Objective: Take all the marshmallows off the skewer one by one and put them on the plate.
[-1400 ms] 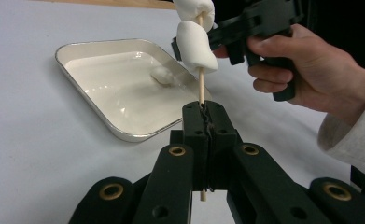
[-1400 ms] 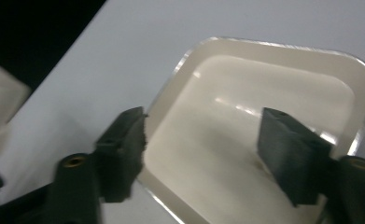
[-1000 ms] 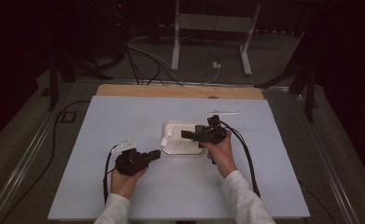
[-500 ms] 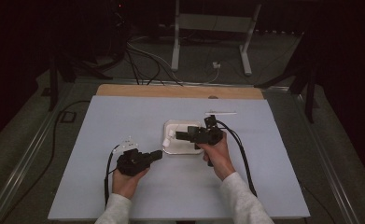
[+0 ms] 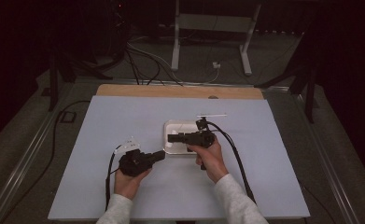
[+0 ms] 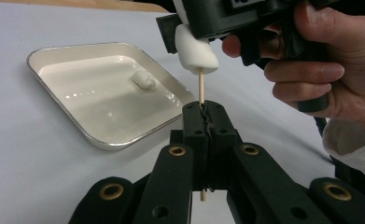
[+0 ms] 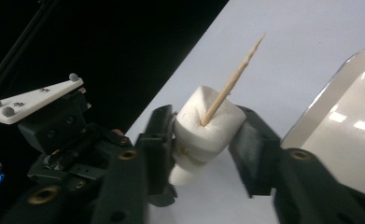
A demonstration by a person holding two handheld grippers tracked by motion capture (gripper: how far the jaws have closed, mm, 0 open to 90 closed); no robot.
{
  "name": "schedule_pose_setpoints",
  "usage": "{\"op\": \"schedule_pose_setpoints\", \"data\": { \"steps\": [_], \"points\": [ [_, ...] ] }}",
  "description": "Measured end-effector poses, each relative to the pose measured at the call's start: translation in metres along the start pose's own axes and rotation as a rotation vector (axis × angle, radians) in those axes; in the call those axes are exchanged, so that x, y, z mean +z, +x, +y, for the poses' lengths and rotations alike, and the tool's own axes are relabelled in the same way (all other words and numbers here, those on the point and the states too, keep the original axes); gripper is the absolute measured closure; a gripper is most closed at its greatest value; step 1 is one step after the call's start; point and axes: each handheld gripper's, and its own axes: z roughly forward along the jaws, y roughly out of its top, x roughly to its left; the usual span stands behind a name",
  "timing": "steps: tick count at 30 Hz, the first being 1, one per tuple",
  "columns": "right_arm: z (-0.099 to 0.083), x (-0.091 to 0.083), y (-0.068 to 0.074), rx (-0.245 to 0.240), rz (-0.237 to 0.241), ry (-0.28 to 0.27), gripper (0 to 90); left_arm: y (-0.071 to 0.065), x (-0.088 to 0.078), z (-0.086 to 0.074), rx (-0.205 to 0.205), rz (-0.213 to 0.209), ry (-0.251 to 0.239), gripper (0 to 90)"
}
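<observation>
Marshmallow (image 7: 208, 126) sits squarely between the fingers of the right gripper (image 7: 203, 140), which have just been closing; both pads press its sides, the left one (image 7: 164, 140) and the right one (image 7: 252, 149) slightly denting the soft white body. A thin wooden skewer (image 7: 231, 77) runs through it, its pointed tip poking out beyond the marshmallow and tilted toward the upper right in the right gripper view. Below the held piece a second white lump seems to be threaded on the same stick, though that part is blurred and half hidden by the left pad.

In the left gripper view the marshmallow (image 6: 196, 51) hangs above the left gripper (image 6: 204, 121), whose fingers are clamped tight on the skewer (image 6: 200, 88), holding it upright; the stick's blunt lower end shows beneath the closed pads. The person's right hand (image 6: 320, 70) wraps the right gripper's body just beside it.

A square white tray (image 6: 68, 51) lies on the pale table (image 6: 26, 163) to the left in that view, apart from both grippers, with one more small marshmallow piece (image 6: 143, 80) lying inside near its far corner. From the high view the two grippers meet at the tray's (image 5: 171, 126) near edge, the left gripper (image 5: 159, 156) pointing toward the right gripper (image 5: 171, 138).
</observation>
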Motion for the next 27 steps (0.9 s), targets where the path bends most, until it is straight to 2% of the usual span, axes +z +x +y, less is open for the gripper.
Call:
{"op": "schedule_pose_setpoints", "data": {
  "steps": [4,10,18,27],
  "points": [
    [0.0,-0.001,0.001,0.004,0.015,-0.004,67.4,0.0,0.0,0.0,0.003,-0.001,0.001,90.0],
    [0.001,-0.004,0.001,0.002,-0.002,-0.013,71.1,0.001,0.0,0.0,0.006,0.007,0.012,90.0],
    [0.004,-0.01,-0.001,0.007,-0.008,-0.02,73.5,0.002,0.0,0.0,0.014,0.005,0.022,90.0],
    [0.008,-0.017,-0.005,0.034,-0.003,-0.032,75.2,0.001,-0.001,0.0,0.035,0.008,0.035,90.0]
  ]
}}
